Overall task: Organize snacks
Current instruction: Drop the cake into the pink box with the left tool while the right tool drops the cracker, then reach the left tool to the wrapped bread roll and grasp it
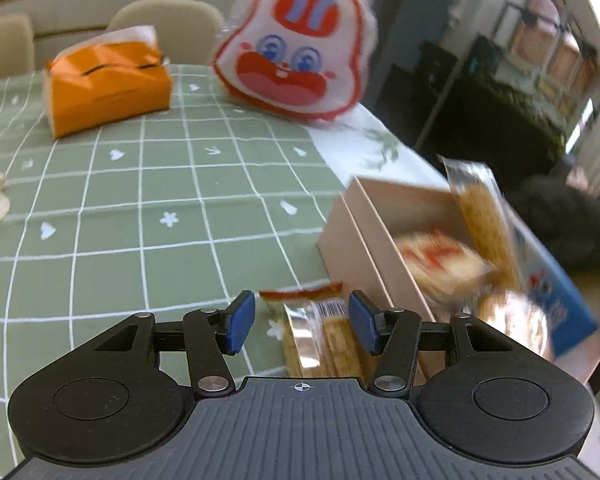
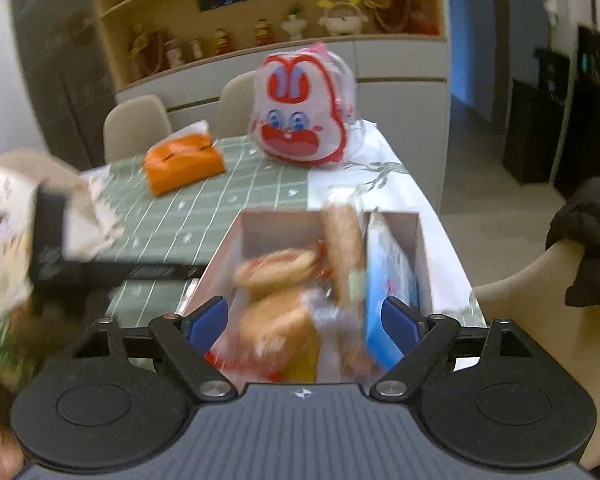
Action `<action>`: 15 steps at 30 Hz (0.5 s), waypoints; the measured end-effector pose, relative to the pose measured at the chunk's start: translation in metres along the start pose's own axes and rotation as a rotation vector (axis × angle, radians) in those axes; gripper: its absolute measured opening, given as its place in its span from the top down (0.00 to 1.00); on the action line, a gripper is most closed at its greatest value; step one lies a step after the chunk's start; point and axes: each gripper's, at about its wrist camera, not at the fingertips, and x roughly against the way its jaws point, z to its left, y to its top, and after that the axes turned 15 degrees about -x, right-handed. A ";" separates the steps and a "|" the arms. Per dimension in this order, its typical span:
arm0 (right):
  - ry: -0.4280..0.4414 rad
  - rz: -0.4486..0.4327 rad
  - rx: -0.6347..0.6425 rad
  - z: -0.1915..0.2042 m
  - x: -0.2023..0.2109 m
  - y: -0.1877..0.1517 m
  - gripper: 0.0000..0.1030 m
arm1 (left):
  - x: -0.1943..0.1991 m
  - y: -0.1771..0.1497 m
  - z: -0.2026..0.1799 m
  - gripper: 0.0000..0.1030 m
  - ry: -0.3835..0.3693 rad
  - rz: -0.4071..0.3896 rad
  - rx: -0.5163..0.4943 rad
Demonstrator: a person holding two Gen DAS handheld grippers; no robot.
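A cardboard box (image 1: pixel 352 236) (image 2: pixel 414 236) stands on the green checked tablecloth (image 1: pixel 148 200) and holds several wrapped snacks (image 1: pixel 440 260) (image 2: pixel 276 268) and a blue packet (image 2: pixel 388 276). A clear-wrapped cracker pack (image 1: pixel 324 332) lies on the cloth just left of the box. My left gripper (image 1: pixel 302 324) is open, its blue pads on either side of that pack, not touching it. My right gripper (image 2: pixel 306 324) is open and empty, hovering over the near end of the box. The left gripper's black body (image 2: pixel 60 248) shows blurred at the left of the right wrist view.
An orange tissue pack (image 1: pixel 108 84) (image 2: pixel 182 162) and a rabbit-face bag (image 1: pixel 300 44) (image 2: pixel 300 120) stand at the far side of the table. Beige chairs (image 2: pixel 136 124) stand behind it. The table edge runs right of the box, with a dark jacket on a chair (image 2: pixel 588 240) beyond.
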 end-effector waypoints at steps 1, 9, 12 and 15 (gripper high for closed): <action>0.006 -0.001 0.027 0.004 0.007 -0.010 0.17 | 0.005 -0.004 -0.002 0.50 -0.004 -0.007 -0.004; 0.021 -0.007 0.228 0.052 0.030 -0.073 0.15 | 0.038 -0.033 -0.010 0.64 0.002 0.000 -0.079; 0.022 0.008 0.227 0.062 0.024 -0.090 0.15 | 0.058 -0.051 -0.004 0.65 -0.011 -0.011 -0.073; 0.032 0.043 0.195 0.066 0.011 -0.105 0.15 | 0.081 -0.074 0.005 0.65 -0.047 -0.022 -0.059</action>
